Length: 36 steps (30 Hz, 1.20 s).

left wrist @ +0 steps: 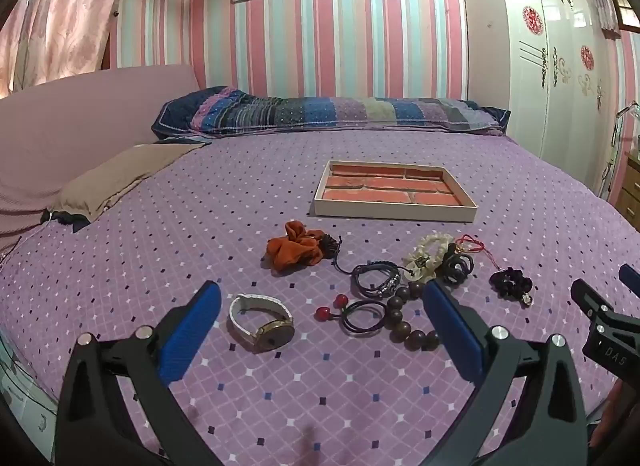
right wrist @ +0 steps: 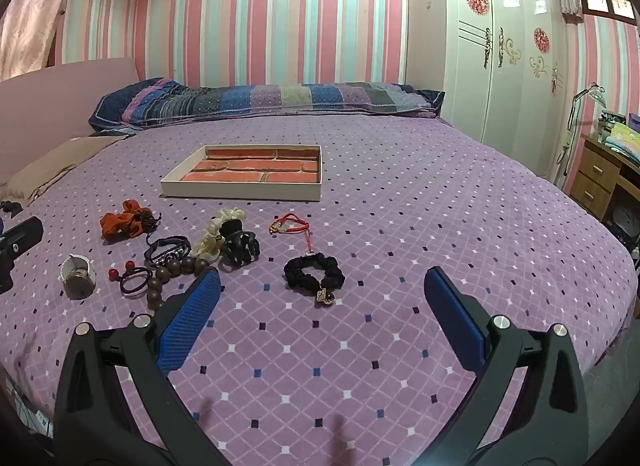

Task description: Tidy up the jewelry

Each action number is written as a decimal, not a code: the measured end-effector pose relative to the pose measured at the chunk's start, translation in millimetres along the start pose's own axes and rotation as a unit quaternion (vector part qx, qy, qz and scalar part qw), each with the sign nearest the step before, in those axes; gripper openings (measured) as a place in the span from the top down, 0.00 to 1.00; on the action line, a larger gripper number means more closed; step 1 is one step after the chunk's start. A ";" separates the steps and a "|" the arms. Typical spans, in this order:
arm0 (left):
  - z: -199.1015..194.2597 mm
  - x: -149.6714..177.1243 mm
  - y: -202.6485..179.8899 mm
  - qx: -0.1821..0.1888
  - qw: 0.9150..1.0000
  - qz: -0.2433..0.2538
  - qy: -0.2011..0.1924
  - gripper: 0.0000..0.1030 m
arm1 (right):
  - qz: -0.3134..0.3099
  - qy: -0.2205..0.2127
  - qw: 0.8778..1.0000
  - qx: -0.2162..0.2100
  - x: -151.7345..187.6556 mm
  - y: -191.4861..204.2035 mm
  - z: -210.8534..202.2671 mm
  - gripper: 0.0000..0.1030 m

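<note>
Hand-held gripper (left wrist: 322, 306) above watch (left wrist: 262, 320), beads (left wrist: 404, 320)

My left gripper (left wrist: 322, 306) tilts downward, jaws spread wide with nothing between them. My right gripper (right wrist: 322, 294) is pitched down alike beside it, jaws just as wide and empty.

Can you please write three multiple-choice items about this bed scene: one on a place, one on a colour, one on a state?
1. Where does the watch lie?
A. in the tray
B. on the bedspread
C. on the pillow

2. What colour is the scrunchie nearest the tray?
A. orange
B. green
C. white

3. How is the left gripper?
A. shut on the watch
B. shut on beads
C. open, holding nothing

Answers: 1 B, it rests on the purple bedspread; 2 A, its cloth is orange; 3 C, both blue pads stand wide apart.
</note>
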State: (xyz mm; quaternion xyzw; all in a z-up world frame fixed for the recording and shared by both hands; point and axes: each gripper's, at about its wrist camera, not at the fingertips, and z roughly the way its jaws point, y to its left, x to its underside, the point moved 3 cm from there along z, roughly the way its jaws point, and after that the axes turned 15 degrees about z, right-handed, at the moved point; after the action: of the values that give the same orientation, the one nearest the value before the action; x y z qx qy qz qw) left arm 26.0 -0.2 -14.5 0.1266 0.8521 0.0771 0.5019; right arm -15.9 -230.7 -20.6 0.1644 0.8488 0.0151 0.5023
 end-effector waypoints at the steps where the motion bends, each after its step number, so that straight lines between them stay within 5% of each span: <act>1: -0.2 -0.1 -0.1 -0.002 1.000 0.001 -0.001 0.04 | 0.000 0.000 1.000 0.000 -0.1 -0.1 -0.1 0.04; 36: -2.1 0.0 -3.9 -0.002 1.000 0.006 -0.001 0.04 | 0.000 -0.002 1.000 -0.001 -1.6 -0.2 -1.0 0.04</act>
State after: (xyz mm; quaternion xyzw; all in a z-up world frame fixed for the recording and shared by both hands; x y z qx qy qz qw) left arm 23.6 -4.0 -14.5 0.1313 0.8508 0.0819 0.5022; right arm -16.2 -231.3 -18.8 0.1638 0.8476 0.0153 0.5045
